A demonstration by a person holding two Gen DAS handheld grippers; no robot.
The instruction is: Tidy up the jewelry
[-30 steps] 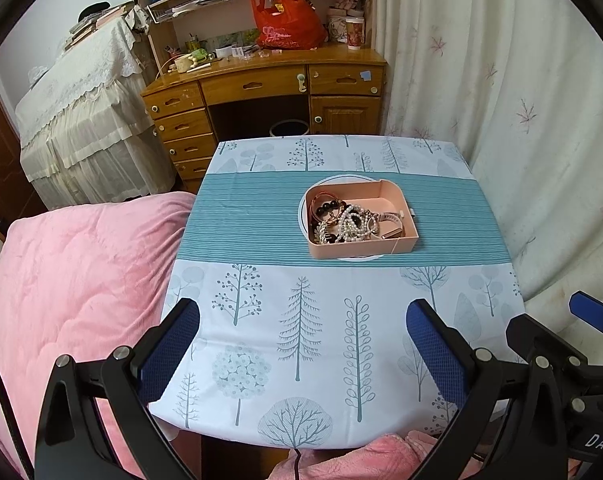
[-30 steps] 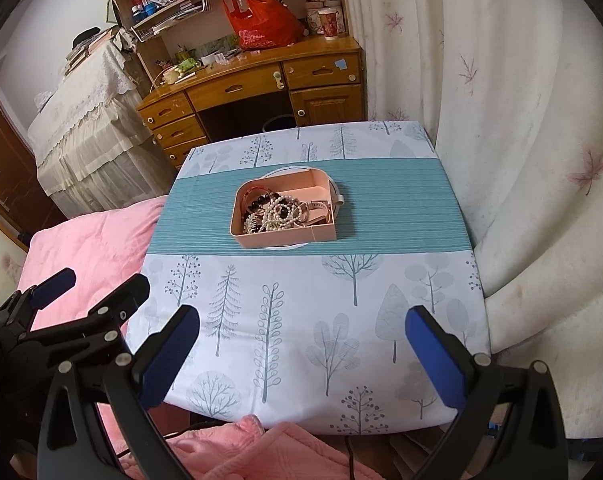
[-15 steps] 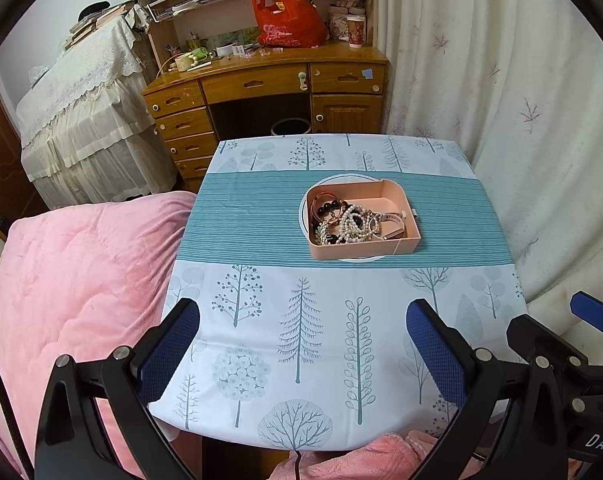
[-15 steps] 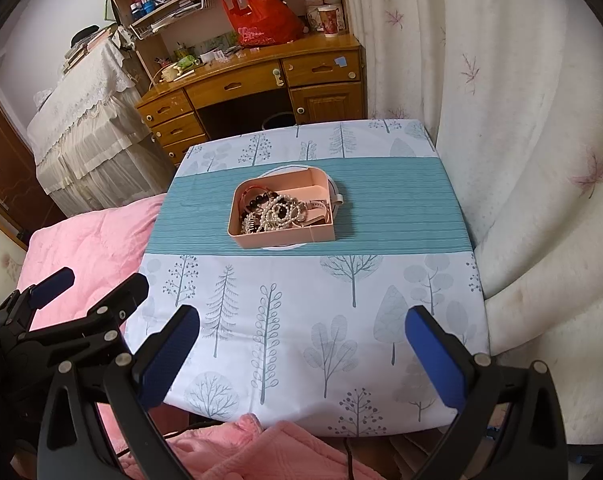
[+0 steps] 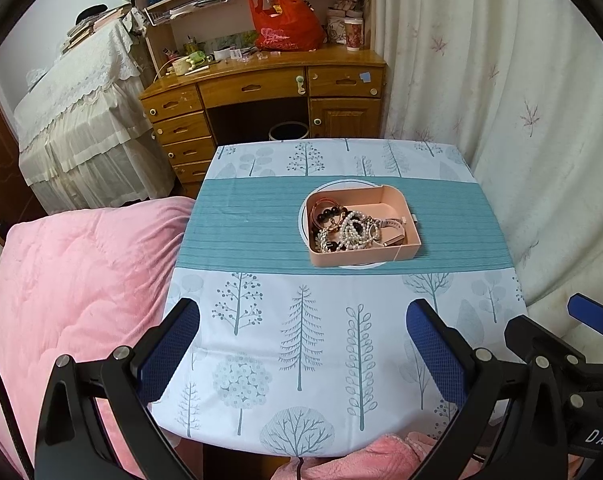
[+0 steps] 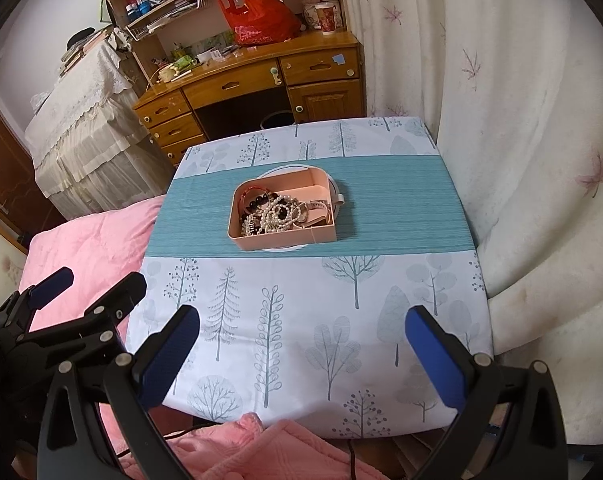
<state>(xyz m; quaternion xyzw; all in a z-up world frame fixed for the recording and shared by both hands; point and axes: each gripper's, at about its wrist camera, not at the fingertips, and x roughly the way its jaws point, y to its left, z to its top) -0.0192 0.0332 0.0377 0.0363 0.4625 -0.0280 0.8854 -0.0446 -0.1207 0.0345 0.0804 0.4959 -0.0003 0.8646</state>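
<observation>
A pink tray (image 5: 397,196) sits on a white plate (image 5: 301,216) in the teal band of the tablecloth. It holds a heap of jewelry (image 5: 347,230): pearl strands, dark beads, a red cord bangle and a watch. The tray shows in the right wrist view (image 6: 285,242) with the jewelry (image 6: 277,214) too. My left gripper (image 5: 301,344) is open and empty over the table's near edge. My right gripper (image 6: 301,344) is open and empty, also near the front edge. The right gripper shows at the right in the left wrist view (image 5: 561,344); the left gripper shows at the left in the right wrist view (image 6: 77,300).
The square table (image 5: 301,360) has a tree-print cloth. A pink quilt (image 5: 69,288) lies to the left and in front. A white curtain (image 5: 521,120) hangs on the right. A wooden desk (image 5: 261,92) with a red bag (image 5: 285,20) stands behind.
Both views have shifted only slightly; the tray sits a touch farther right in the left wrist view. Both grippers stay open and empty.
</observation>
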